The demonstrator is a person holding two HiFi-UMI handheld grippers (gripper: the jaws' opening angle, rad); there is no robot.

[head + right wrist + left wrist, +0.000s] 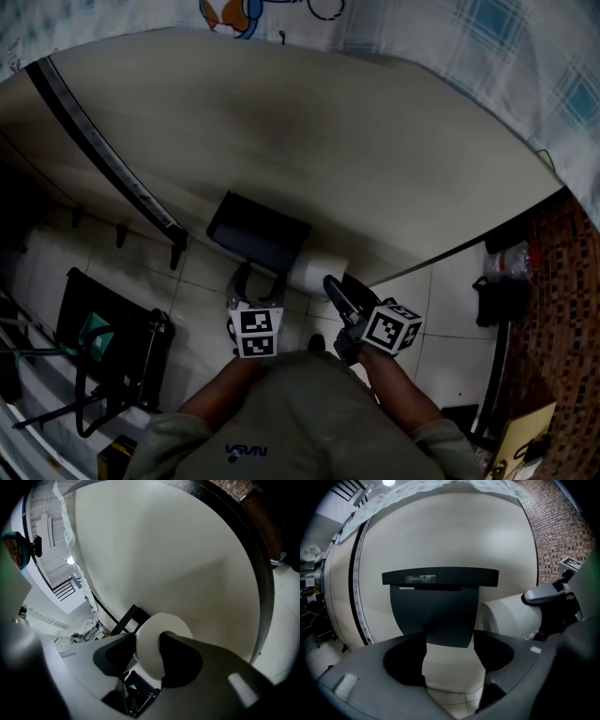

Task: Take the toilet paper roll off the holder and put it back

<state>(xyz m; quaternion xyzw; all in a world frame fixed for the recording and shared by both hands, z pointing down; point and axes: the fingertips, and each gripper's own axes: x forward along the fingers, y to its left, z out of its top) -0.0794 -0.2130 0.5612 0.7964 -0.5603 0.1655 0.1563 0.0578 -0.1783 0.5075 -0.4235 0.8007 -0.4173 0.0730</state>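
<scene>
Right gripper [148,656], at lower centre, clamped the toilet paper roll [161,623] by its end wall. We noted the left gripper [452,663] wide open before the holder [436,606].

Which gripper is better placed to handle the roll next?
Right. The right gripper grips the toilet paper roll at its outer end. The left gripper is open and empty, facing the holder.
</scene>
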